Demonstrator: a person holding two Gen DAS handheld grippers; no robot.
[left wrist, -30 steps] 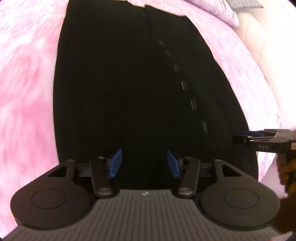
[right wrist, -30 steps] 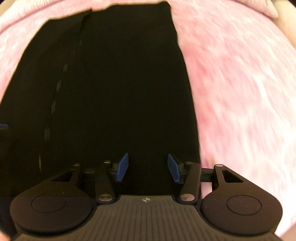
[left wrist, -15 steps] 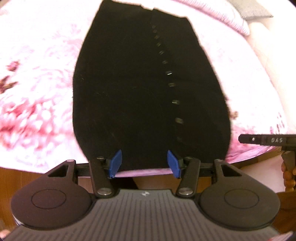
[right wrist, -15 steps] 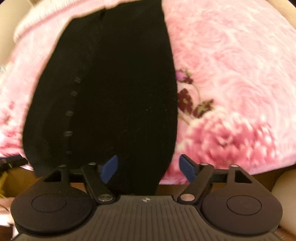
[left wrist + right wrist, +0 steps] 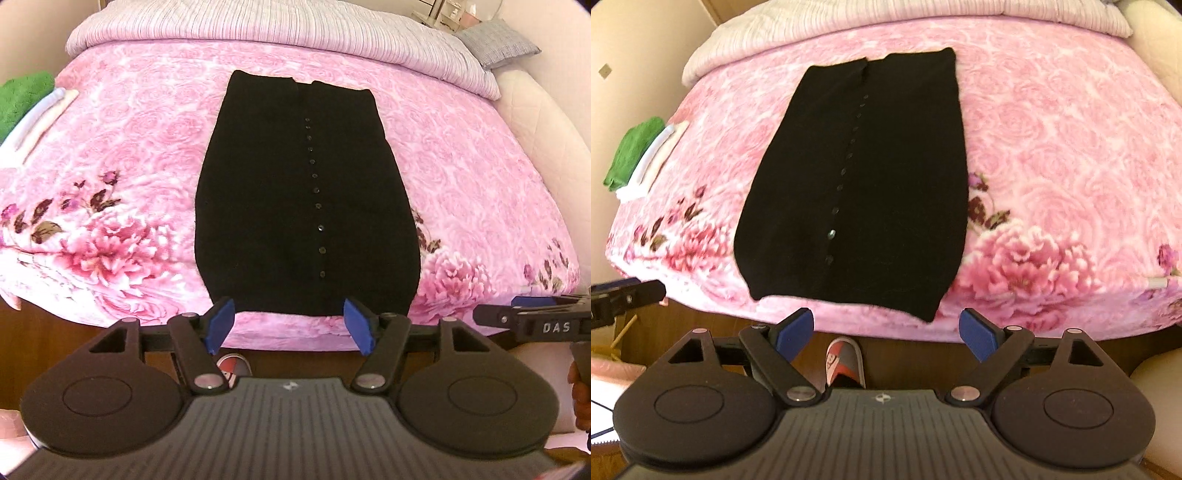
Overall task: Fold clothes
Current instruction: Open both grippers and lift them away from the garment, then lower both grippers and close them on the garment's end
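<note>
A black buttoned garment lies flat in a narrow folded strip on the pink floral blanket of the bed, its near hem at the bed's edge. Both claws hang above the floor, clear of it: the left claw is spreading, and the right claw is spreading wider, nothing between either's blue pads.

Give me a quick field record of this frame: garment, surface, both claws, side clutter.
garment: black buttoned garment, flat, sides folded in, near hem at bed edge
surface: pink floral blanket
left claw: jaws opening, nothing between them, off the garment
right claw: jaws opening wide, nothing between them, off the garment
side clutter: green cloth at the bed's left side
floor: slipper below the bed edge
</note>
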